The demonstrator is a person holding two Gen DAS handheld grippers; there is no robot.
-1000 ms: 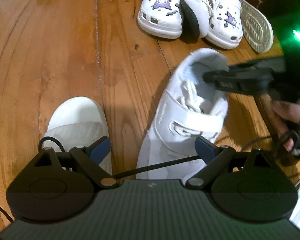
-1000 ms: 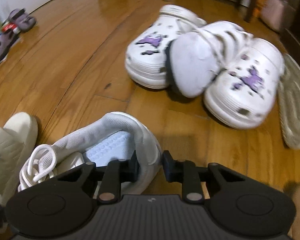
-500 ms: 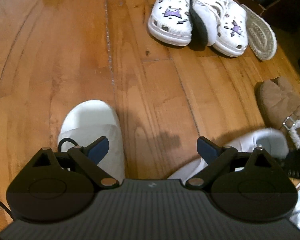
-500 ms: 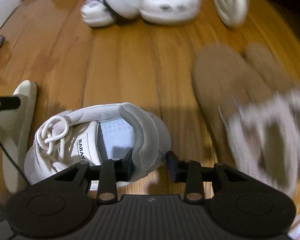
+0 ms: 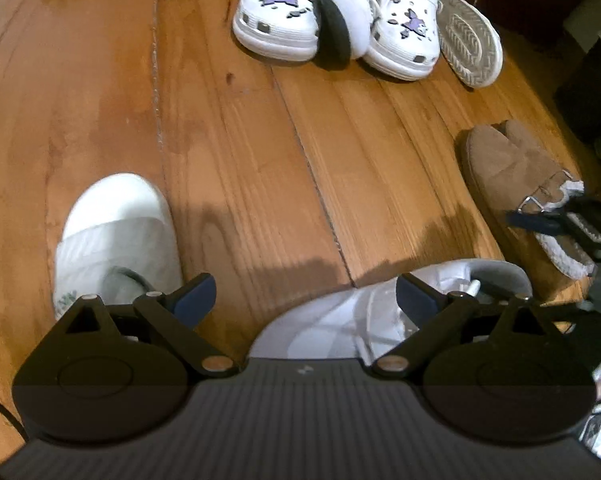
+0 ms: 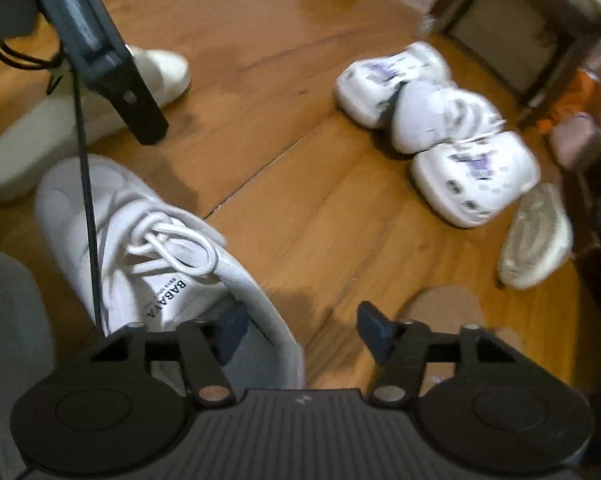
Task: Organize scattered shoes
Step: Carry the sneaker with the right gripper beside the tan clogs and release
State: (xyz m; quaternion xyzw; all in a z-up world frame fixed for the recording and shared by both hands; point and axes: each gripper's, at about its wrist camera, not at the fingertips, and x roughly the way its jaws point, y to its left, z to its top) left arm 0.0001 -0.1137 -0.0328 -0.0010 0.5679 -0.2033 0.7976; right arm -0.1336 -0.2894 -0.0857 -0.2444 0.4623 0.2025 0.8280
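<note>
White sneaker [image 6: 152,248] heel wall btwn closing right gripper [image 6: 300,330], untouched; left gripper [image 5: 304,294] wide, empty.

I'm in a home: worn plank wood floor [image 5: 260,152], household shoes lying about — charm-studded white clogs [image 5: 278,12], fleece-lined brown slippers [image 5: 516,168] — beside a wooden furniture leg [image 6: 540,84].

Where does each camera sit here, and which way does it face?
Left wrist: on the left gripper, angled down at the floor between slide and sneaker; right gripper's fingers show.
Right wrist: on the right gripper, astride the sneaker's heel; left gripper shows.
Shared: sneaker, slide, clogs.
</note>
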